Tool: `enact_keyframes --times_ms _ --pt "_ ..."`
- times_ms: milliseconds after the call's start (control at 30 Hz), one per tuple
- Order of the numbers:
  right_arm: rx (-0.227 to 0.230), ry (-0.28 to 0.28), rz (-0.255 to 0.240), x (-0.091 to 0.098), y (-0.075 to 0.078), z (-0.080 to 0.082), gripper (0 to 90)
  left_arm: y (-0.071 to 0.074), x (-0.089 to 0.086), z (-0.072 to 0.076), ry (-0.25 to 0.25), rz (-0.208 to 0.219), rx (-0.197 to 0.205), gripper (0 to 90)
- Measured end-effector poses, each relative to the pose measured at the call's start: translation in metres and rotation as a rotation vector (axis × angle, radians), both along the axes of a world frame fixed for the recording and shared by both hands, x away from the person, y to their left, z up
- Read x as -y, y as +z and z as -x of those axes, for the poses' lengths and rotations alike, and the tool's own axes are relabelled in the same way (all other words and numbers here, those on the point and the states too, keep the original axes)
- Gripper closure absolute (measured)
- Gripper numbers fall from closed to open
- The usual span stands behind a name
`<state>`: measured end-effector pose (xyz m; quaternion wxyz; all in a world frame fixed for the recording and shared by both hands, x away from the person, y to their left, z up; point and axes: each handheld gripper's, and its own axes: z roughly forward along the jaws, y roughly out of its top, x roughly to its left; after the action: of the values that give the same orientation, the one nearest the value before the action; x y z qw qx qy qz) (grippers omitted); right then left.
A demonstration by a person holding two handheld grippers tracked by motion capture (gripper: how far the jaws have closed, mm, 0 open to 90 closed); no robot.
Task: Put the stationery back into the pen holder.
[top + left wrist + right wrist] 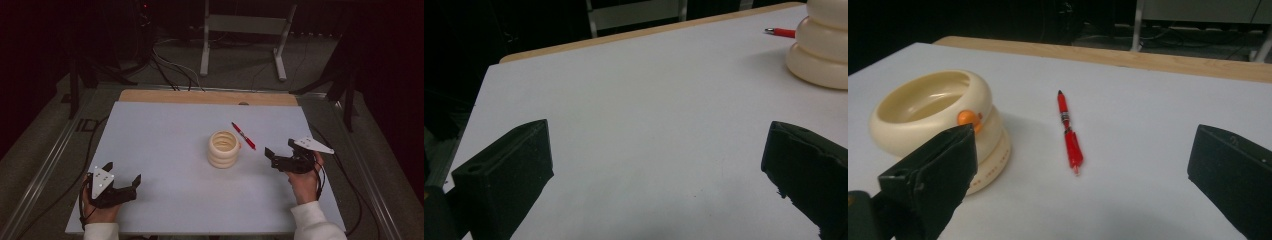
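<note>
Hovering just right of the pen [243, 135], the right gripper [281, 153] is facing it with jaws spread wide and empty, likely lining up for a grab. The pen is lying flat on the table [165, 140], just beside the cream cup [223, 148], which is standing upright near the middle. The left gripper [122, 181] is resting low at the near left corner, jaws also gaping and holding nothing, well apart from both things and seemingly keeping out of the way.
</note>
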<state>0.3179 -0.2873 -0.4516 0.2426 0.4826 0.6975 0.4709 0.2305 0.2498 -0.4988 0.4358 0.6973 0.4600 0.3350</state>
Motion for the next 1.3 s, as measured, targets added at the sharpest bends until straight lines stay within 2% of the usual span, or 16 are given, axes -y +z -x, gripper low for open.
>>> enact_keyframes --times_ms 67,300,367,533,800,1100,1300 --pt "-0.011 -0.007 0.031 -0.002 0.004 -0.007 0.1 0.000 0.000 0.000 0.000 -0.001 0.001 0.7" --pt "-0.050 -0.001 0.085 -0.007 0.015 -0.025 0.1 0.000 0.000 0.000 -0.001 0.000 0.000 0.7" --pt "-0.071 0.013 0.115 -0.012 0.019 -0.034 0.1 0.000 0.000 0.000 -0.002 0.001 0.001 0.7" --pt "-0.117 0.040 0.140 -0.020 0.023 -0.051 0.1 0.000 0.000 0.000 -0.003 0.000 0.000 0.7" --pt "-0.166 0.086 0.209 -0.038 0.025 -0.078 0.1 0.000 -0.001 0.000 -0.005 0.001 0.000 0.7" --pt "-0.207 0.122 0.239 -0.057 0.030 -0.114 2.7 0.000 -0.001 0.000 -0.005 0.006 0.000 0.7" --pt "-0.250 0.133 0.218 -0.067 0.020 -0.139 4.2 0.000 -0.002 0.000 -0.004 0.012 0.000 0.7"
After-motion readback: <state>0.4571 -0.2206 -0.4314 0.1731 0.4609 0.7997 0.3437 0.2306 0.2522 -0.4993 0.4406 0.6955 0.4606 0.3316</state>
